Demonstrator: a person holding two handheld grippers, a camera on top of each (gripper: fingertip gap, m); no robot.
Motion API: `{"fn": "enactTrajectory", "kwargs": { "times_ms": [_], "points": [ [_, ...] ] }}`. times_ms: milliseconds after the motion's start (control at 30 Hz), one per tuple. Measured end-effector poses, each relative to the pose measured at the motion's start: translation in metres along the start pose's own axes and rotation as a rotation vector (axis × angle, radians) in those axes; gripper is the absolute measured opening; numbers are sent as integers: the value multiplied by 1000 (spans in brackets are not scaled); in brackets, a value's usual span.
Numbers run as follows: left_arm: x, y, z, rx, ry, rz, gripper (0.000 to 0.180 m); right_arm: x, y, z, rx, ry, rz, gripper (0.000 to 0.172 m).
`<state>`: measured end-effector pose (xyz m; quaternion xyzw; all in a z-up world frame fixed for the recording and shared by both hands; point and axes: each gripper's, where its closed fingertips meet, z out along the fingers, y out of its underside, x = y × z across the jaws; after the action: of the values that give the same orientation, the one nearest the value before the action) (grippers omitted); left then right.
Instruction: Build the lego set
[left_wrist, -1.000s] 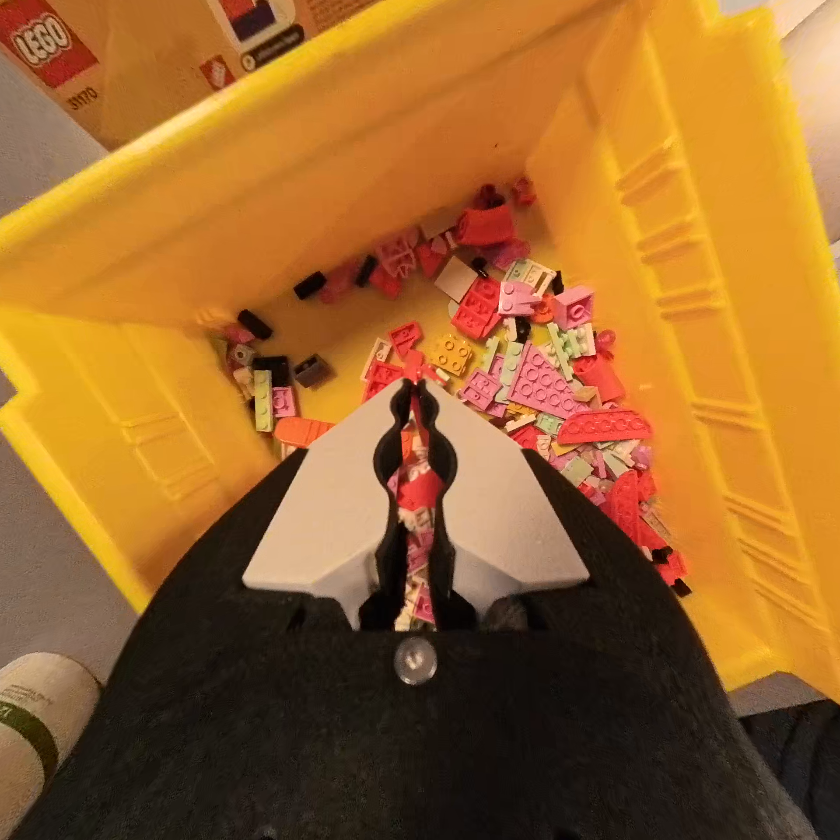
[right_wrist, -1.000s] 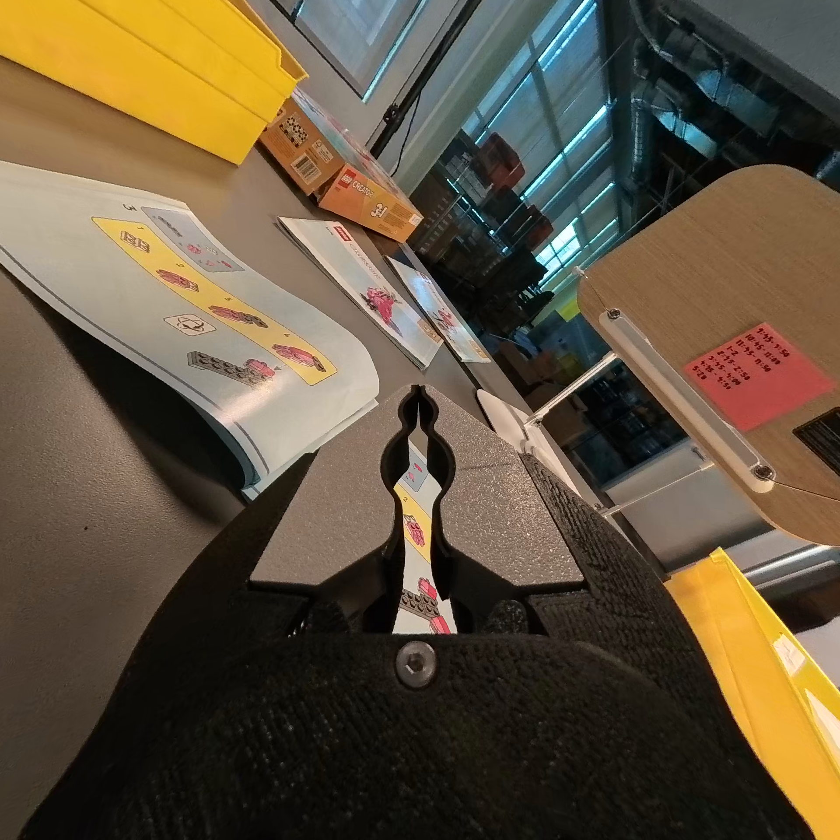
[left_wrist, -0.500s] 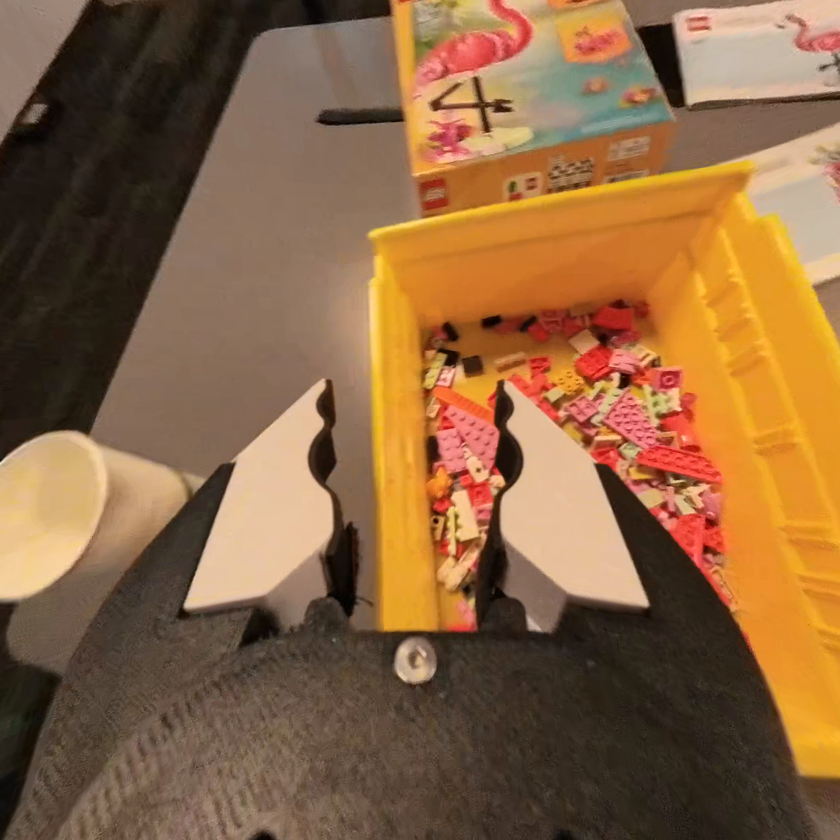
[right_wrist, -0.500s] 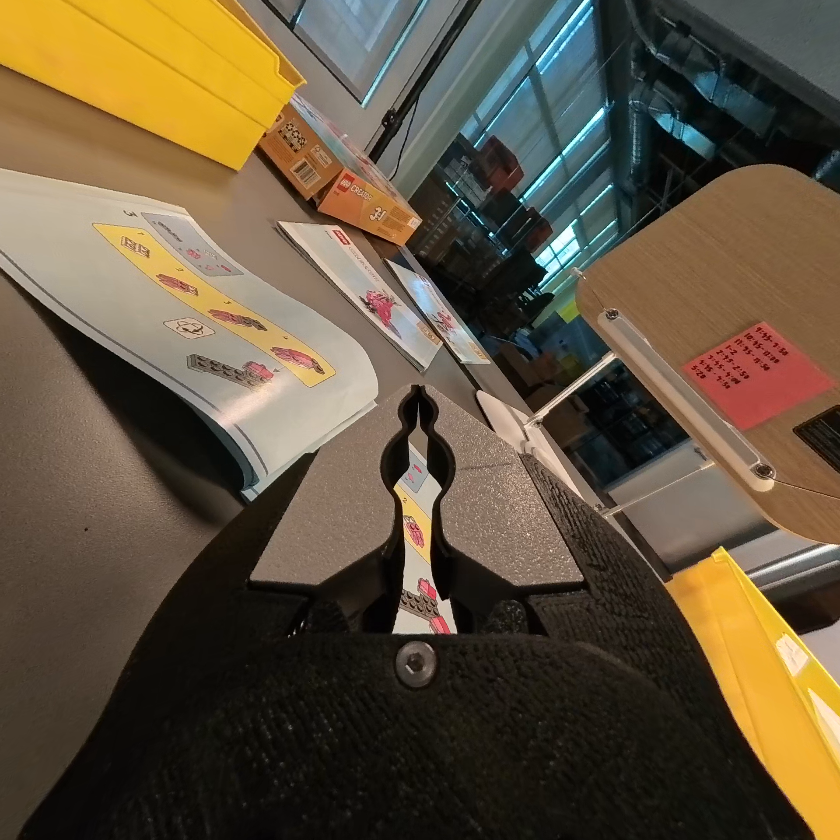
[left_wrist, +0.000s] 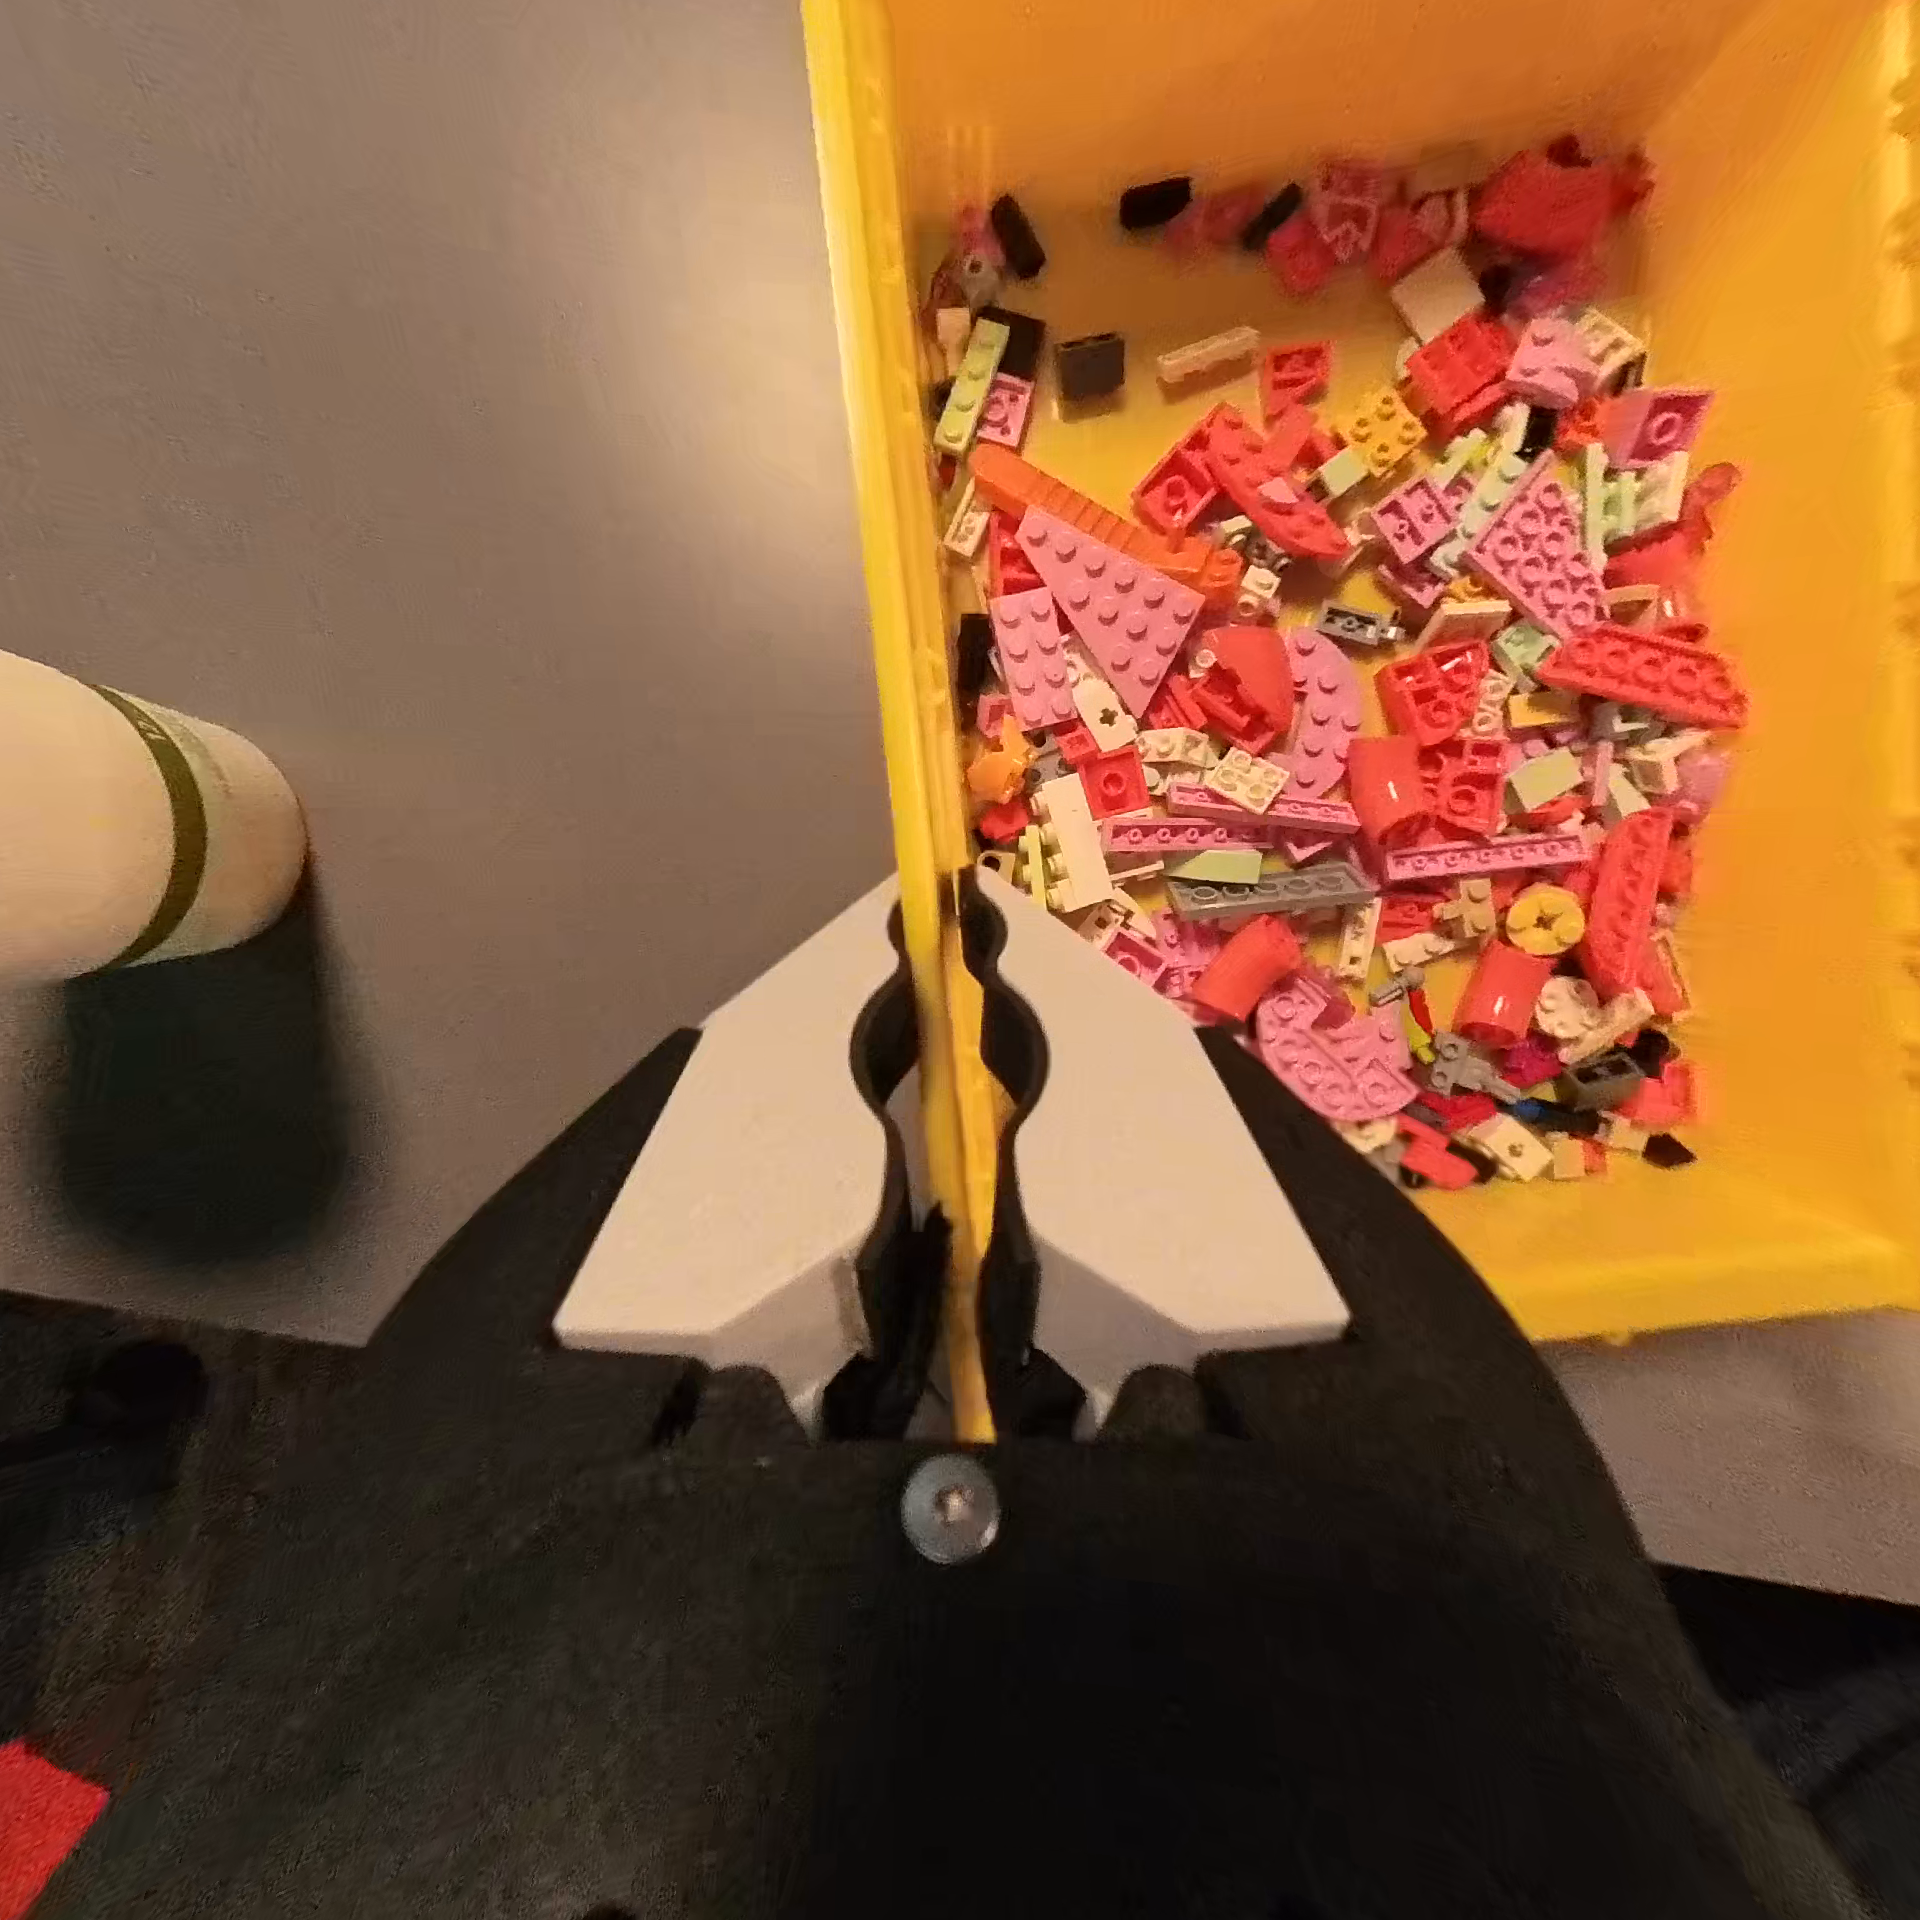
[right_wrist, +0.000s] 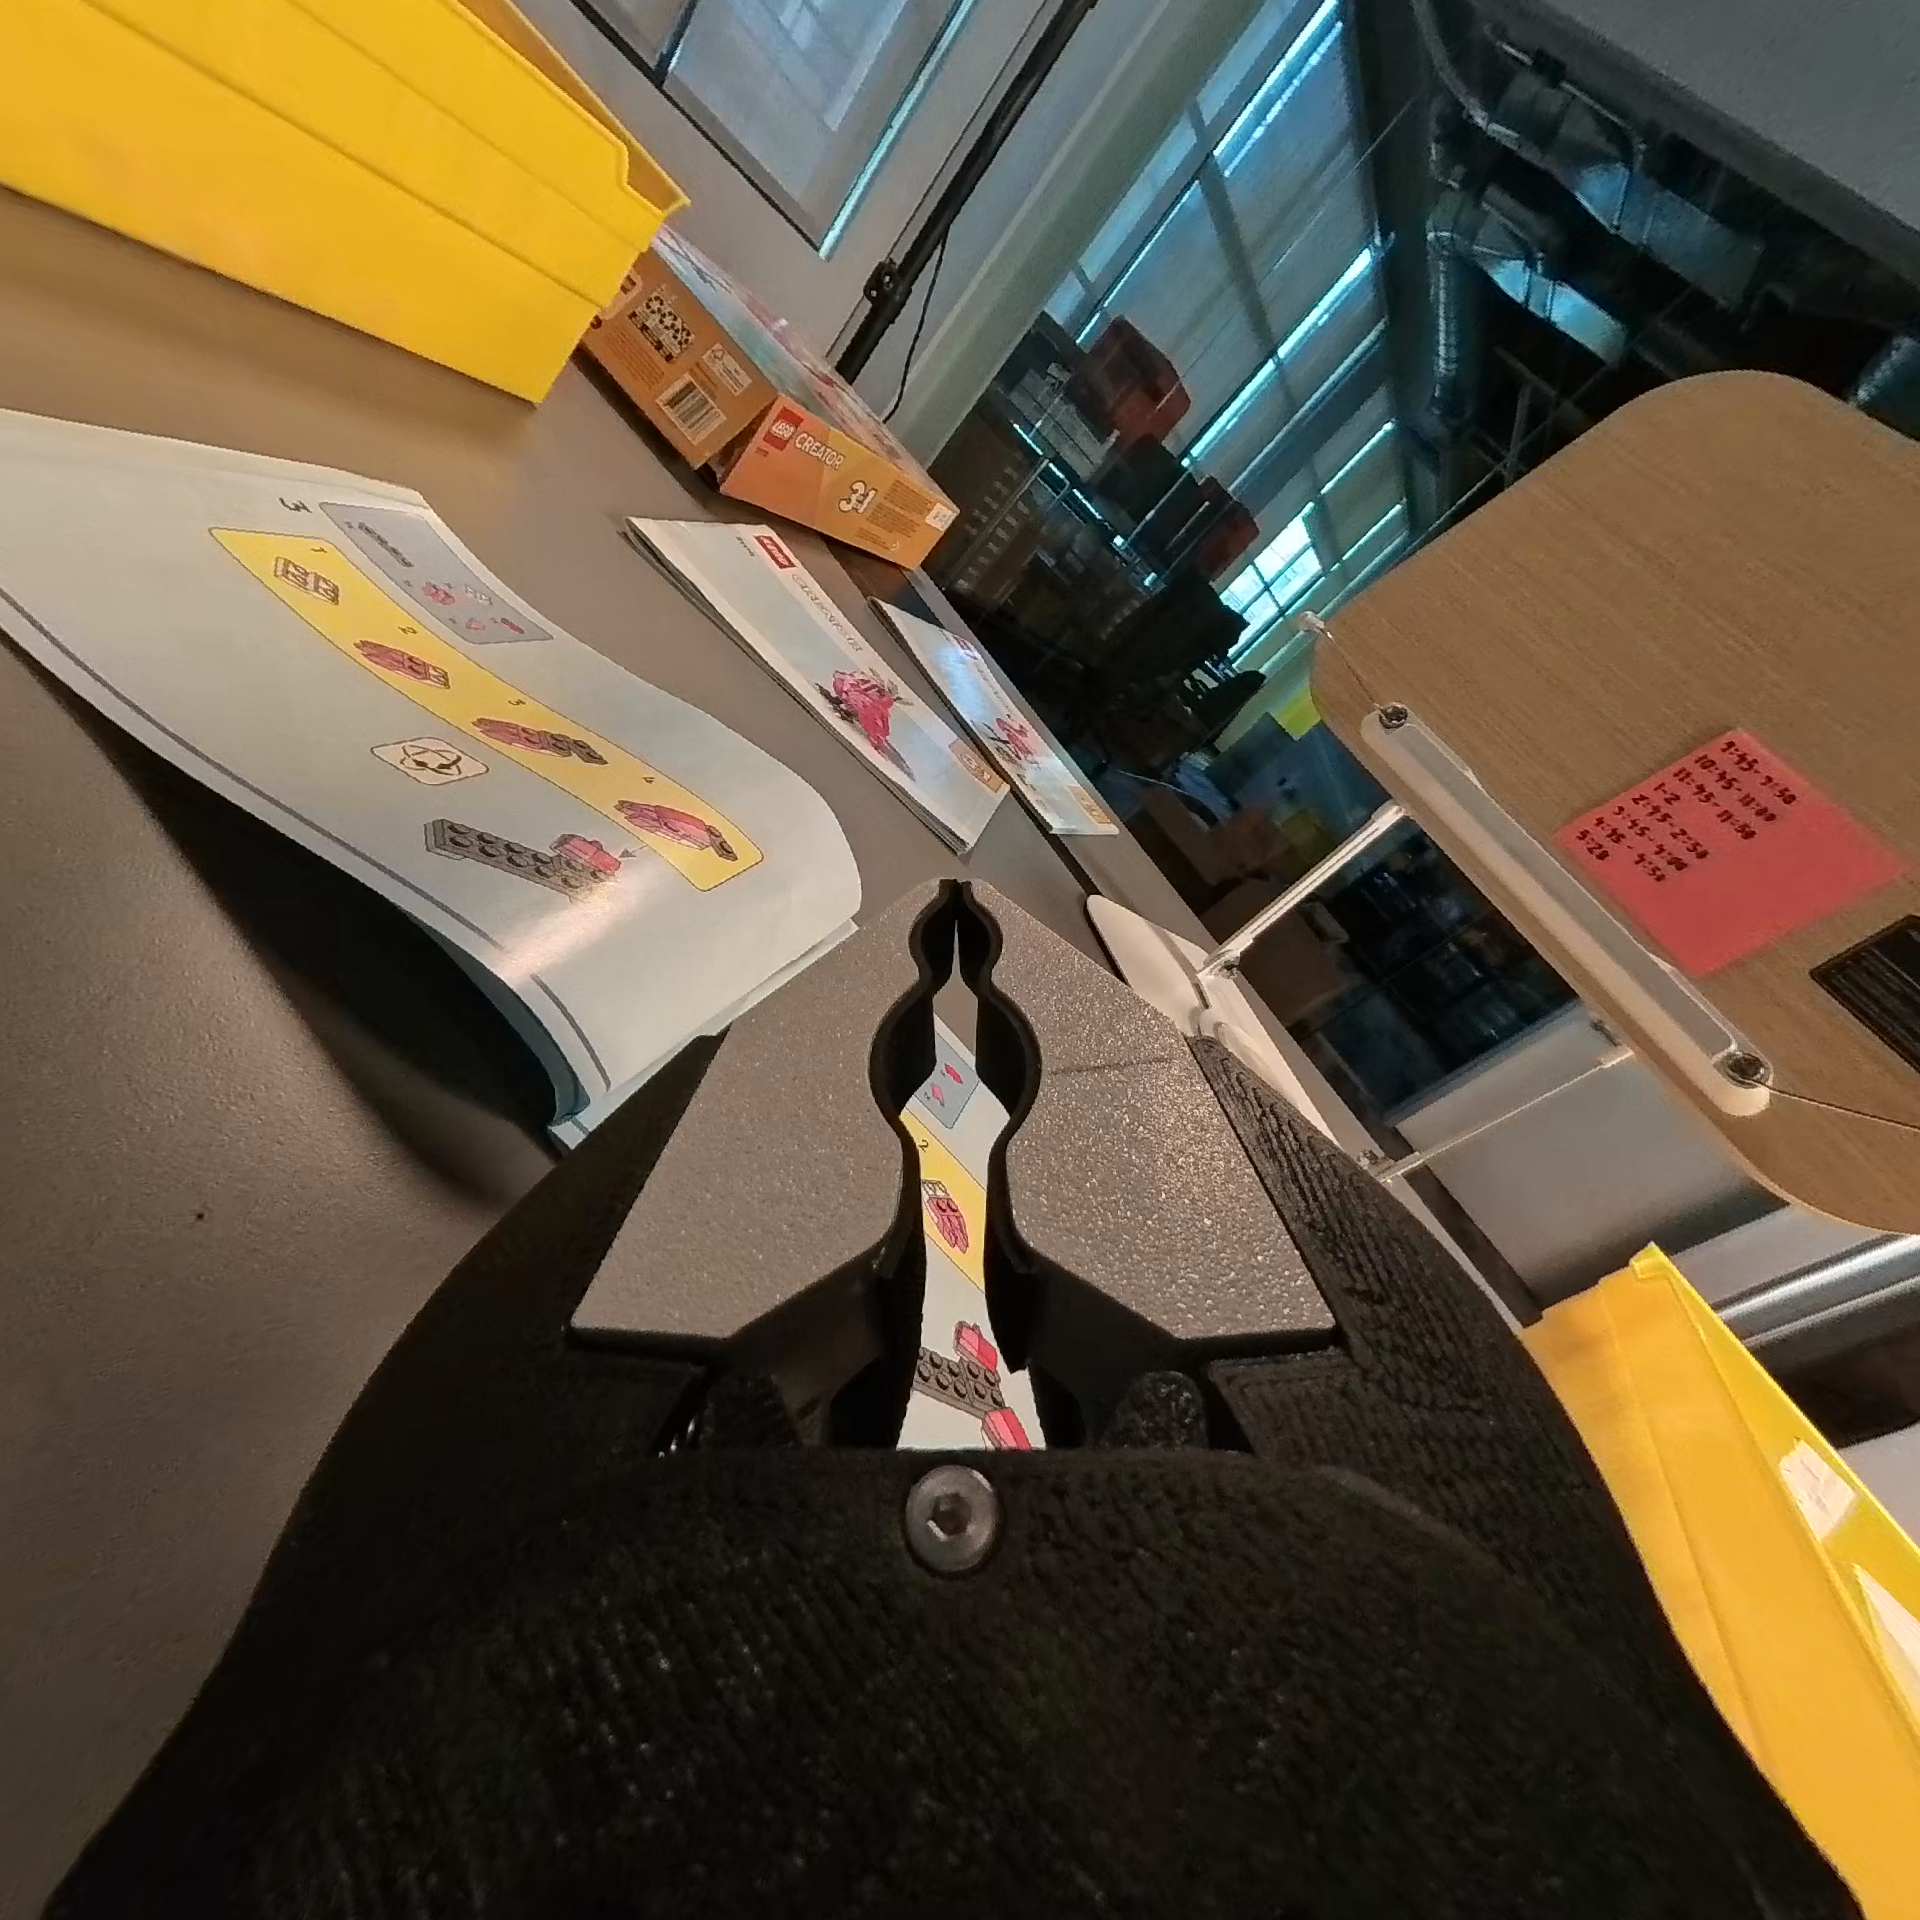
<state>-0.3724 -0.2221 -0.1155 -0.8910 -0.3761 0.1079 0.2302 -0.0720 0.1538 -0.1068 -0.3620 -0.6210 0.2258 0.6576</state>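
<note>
Yellow plastic fills the left wrist view: the left gripper (left_wrist: 943, 904), whose fingers stood wide apart half a second ago astride the wall of the bin (left_wrist: 1766, 520), is now clamped on that wall, one pale finger (left_wrist: 769, 1122) outside and the other inside, both pressed against the thin rim. A second ago the same gripper pointed down into the bin over the bricks. The right wrist view matches the earlier ones; nothing in it has shifted.

One bin is in the left gripper's grasp, and it holds a loose heap of toy bricks (left_wrist: 1351, 748), too many to count, mostly pink, red, white and pale green, with a few black and grey. One pale cup (left_wrist: 125, 821) with a green band lies beside the bin on the grey table (left_wrist: 520, 364), well apart from the gripper.

In the right wrist view the right gripper (right_wrist: 954, 899) has its fingertips together with nothing between them, low over the table. One open instruction booklet (right_wrist: 436, 727) lies just beside and beneath it. Two closed booklets (right_wrist: 821, 675) lie farther off, one orange box (right_wrist: 790, 436) beyond them, and stacked yellow bins (right_wrist: 312, 177) at the far left. Another yellow bin edge (right_wrist: 1714, 1507) shows at the lower right.
</note>
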Motion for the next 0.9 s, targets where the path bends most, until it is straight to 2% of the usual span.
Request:
{"fn": "enactTrajectory", "kwargs": {
  "times_ms": [100, 233, 467, 767, 900],
  "points": [
    [14, 14, -8, 4, 39, 7, 4, 0, 0, 0, 0, 0, 3, 0],
    [30, 39, -22, 7, -2, 17, 4, 0, 0, 0, 0, -2, -1, 0],
    [74, 76, -43, 64, 40, 8, 4, 0, 0, 0, -1, -2, 2, 0],
    [88, 90, -52, 58, -29, 64, 6, 1, 0, 0, -1, -1, 4, 0],
    [81, 88, -59, 93, -125, 84, 16, 2, 1, 1, -6, 5, 6, 0]
  ]
}}
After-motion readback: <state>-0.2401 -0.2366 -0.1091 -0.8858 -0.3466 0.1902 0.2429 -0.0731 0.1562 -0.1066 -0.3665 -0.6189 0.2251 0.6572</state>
